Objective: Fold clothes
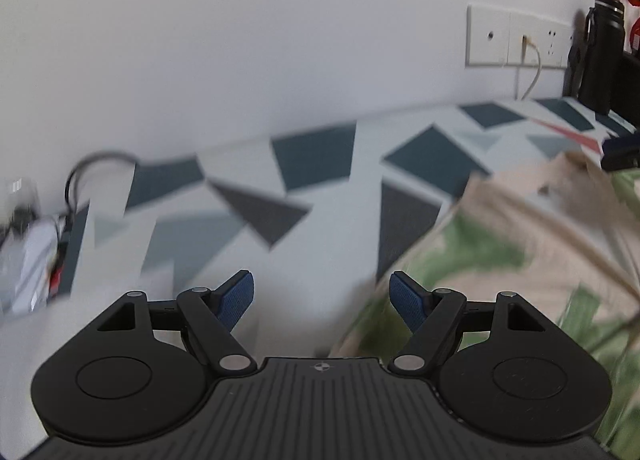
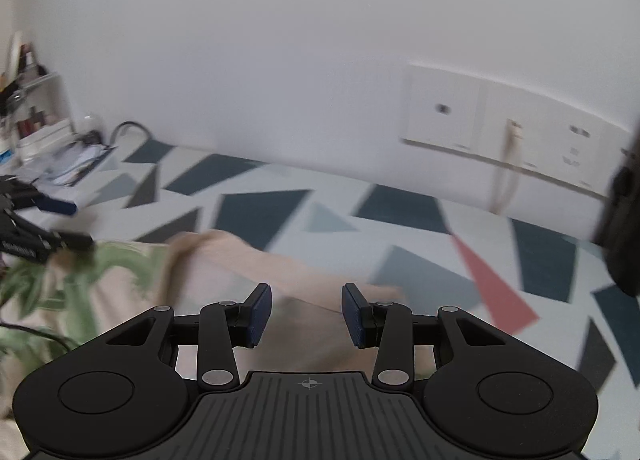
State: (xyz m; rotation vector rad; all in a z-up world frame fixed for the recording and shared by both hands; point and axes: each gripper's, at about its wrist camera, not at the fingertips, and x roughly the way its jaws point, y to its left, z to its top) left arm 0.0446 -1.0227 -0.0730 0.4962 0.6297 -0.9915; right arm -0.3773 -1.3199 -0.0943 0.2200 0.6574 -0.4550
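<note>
Jaws of the left gripper (image 1: 322, 302) stand wide apart, empty, over the patterned tablecloth (image 1: 320, 164), with the beige leaf-print garment (image 1: 512, 244) lying just to its right. The right gripper (image 2: 307, 314) is also spread and holds nothing; the same garment (image 2: 224, 268) lies under and left of it, below the wall sockets (image 2: 516, 128)

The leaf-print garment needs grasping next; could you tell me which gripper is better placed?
Right, probably. The right gripper is open with the garment directly between its fingers; the left gripper is open mostly over bare tablecloth.
</note>
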